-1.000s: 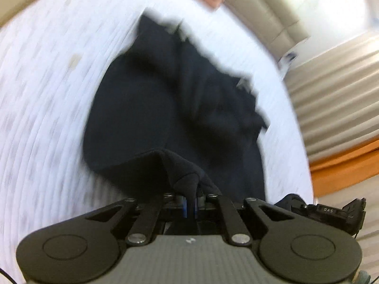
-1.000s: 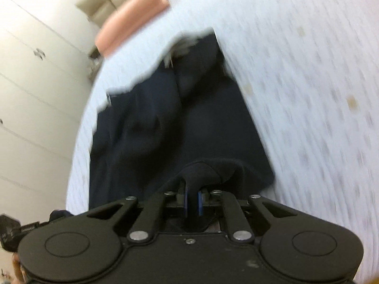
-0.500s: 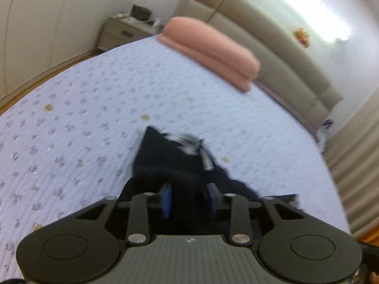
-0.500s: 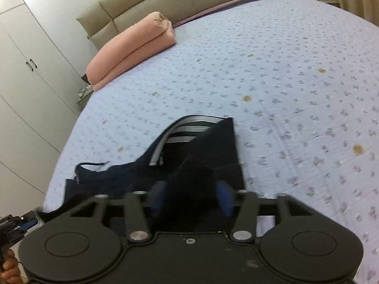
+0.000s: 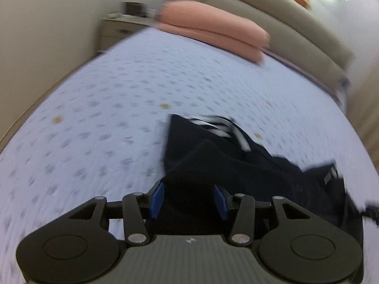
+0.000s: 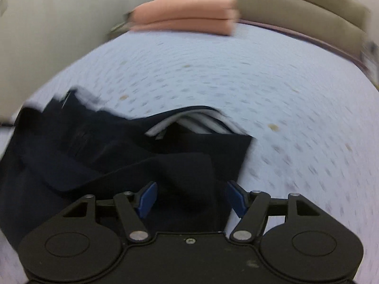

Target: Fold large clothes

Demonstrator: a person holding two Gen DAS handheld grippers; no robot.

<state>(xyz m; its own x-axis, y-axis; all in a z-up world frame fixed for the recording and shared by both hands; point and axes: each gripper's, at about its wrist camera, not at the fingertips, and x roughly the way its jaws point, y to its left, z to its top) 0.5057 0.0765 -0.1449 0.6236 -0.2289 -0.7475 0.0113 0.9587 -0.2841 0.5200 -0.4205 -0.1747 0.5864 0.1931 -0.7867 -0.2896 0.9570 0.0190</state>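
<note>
A dark navy garment (image 5: 213,156) with a black-and-white striped collar (image 5: 222,127) lies folded over on the patterned bedspread (image 5: 106,108). My left gripper (image 5: 188,200) is open, its blue pads apart, just above the garment's near edge. The garment also shows in the right wrist view (image 6: 132,151), with the striped collar (image 6: 194,123) at its far edge. My right gripper (image 6: 191,198) is open over the folded corner, holding nothing.
A folded pink blanket (image 5: 213,28) lies at the head of the bed, also in the right wrist view (image 6: 187,15). A beige padded headboard (image 5: 272,11) runs behind it. A bedside cabinet (image 5: 118,28) stands at the far left.
Both grippers were shut on the garment's edge and carried it over toward the collar. Both have since opened and let the cloth drop, with jaws wider than half a second ago.
</note>
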